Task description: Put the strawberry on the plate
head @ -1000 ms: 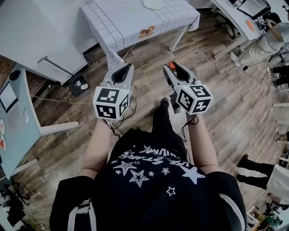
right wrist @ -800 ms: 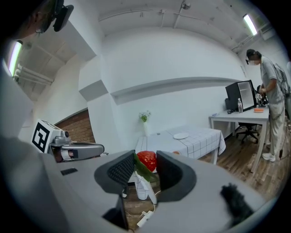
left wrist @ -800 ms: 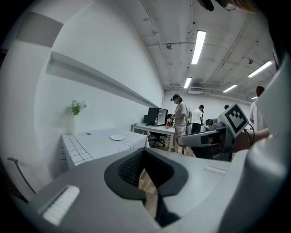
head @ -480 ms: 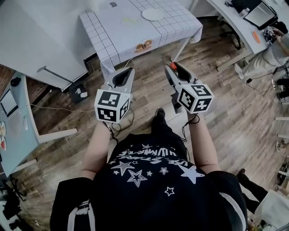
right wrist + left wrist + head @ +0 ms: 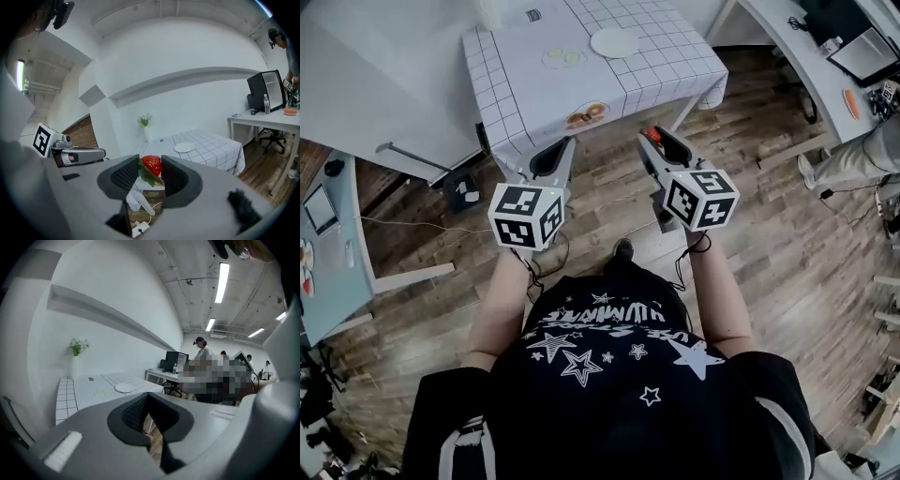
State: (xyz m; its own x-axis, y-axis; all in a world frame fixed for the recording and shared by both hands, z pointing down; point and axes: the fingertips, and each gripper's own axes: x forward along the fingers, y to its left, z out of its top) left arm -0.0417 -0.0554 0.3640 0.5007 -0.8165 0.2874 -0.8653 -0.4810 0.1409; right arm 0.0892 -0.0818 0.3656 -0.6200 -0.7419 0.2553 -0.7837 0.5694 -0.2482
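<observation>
A red strawberry [image 5: 151,165] with green leaves is clamped between the jaws of my right gripper [image 5: 150,172]; in the head view the strawberry [image 5: 652,134] shows as a red spot at the tip of the right gripper [image 5: 649,141]. My left gripper [image 5: 565,143] is held beside it, shut with nothing in it, its jaws [image 5: 147,406] nearly meeting. Both hang over the wooden floor, short of the checkered table [image 5: 516,84]. The white plate [image 5: 615,42] lies at the table's far side, also visible in the right gripper view as a plate [image 5: 184,147].
On the table lie two yellow-green pieces [image 5: 563,58] and a brown item [image 5: 586,116] near the front edge. A vase with flowers [image 5: 75,363] stands at the back. A grey table [image 5: 375,84] is at left, a desk [image 5: 825,75] and a seated person [image 5: 862,155] at right.
The checkered table has come closer and lower in the head view as the person walks toward it. Both grippers keep their pose; the strawberry stays held.
</observation>
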